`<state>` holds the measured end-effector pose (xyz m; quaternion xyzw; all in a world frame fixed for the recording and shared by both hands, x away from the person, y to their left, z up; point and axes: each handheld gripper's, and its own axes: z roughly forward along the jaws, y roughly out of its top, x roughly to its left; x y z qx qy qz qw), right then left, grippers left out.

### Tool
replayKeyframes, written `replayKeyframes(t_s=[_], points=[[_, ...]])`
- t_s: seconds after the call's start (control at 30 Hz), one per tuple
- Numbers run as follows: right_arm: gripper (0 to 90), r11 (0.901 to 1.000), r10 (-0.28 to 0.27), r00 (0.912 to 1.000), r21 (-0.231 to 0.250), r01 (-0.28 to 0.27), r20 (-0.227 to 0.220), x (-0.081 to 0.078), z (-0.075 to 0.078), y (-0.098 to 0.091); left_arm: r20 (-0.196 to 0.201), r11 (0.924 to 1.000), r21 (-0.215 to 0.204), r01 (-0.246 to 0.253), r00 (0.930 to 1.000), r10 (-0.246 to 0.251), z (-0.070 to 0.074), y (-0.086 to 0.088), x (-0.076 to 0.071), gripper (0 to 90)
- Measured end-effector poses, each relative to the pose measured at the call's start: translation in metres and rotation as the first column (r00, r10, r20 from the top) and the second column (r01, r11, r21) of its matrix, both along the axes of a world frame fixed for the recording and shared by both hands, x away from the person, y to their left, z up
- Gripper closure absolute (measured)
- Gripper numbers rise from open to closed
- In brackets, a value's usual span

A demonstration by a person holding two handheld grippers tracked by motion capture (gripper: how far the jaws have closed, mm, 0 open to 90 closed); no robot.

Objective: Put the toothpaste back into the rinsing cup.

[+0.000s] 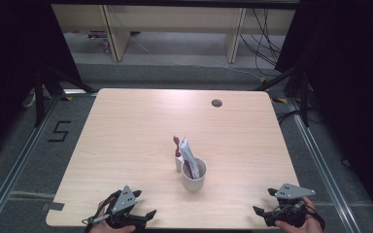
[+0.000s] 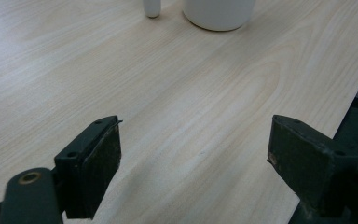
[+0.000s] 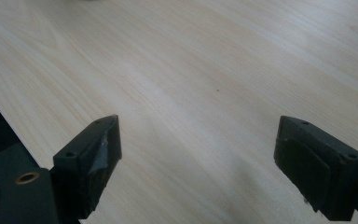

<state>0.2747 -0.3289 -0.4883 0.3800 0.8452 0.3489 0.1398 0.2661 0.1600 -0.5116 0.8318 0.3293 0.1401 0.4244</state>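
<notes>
Both hand-held grippers, left gripper and right gripper, rest with jaws spread wide and empty at the near table edge, either side of a white cup holding a toothpaste tube and toothbrush mid-table.

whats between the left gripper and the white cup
Nothing: in the high view only bare table separates the left gripper from the white cup. The left gripper view shows the same bare wood up to the cup's base.

Only the cup interrupts the bare table
</notes>
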Motion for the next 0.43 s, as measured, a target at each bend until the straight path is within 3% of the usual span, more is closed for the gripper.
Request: replayKeyframes(t_s=[0.03,0.1,0.13,0.27,0.4,0.43], points=[[15.7,0.9999,0.0,0.9999,-0.011,0.0,0.011,0.0003,0.0001,-0.0005,0.002,0.9998,0.017,0.005,1.0,-0.005,0.0004,0.0011,0.0005,17.0],[15.7,0.9999,0.001,0.9999,-0.014,-0.001,0.013,0.0009,-0.0004,-0.0008,0.001,0.9998,0.017,0.005,1.0,-0.005,0.0003,0.0011,0.0006,17.0],[15.7,1.0,0.005,1.0,-0.007,-0.005,-0.001,0.0012,-0.0009,-0.0005,-0.003,0.9999,-0.012,-0.003,1.0,0.003,-0.0005,-0.0006,-0.0002,17.0],[15.7,0.9998,-0.001,0.9999,-0.02,0.001,0.015,0.0014,-0.0012,-0.0009,-0.003,0.9999,-0.011,-0.003,1.0,0.003,-0.0007,-0.0007,0.0,17.0],[15.7,0.9999,-0.006,1.0,-0.011,0.006,-0.001,0.0002,-0.0011,0.0004,-0.002,0.9998,0.021,-0.002,1.0,0.002,-0.0015,0.0013,0.0018,17.0],[15.7,0.9999,0.007,1.0,-0.011,-0.007,0.002,0.0011,-0.0012,-0.0003,-0.004,1.0,0.007,0.0,1.0,0.0,-0.0024,0.0006,0.0017,17.0]])
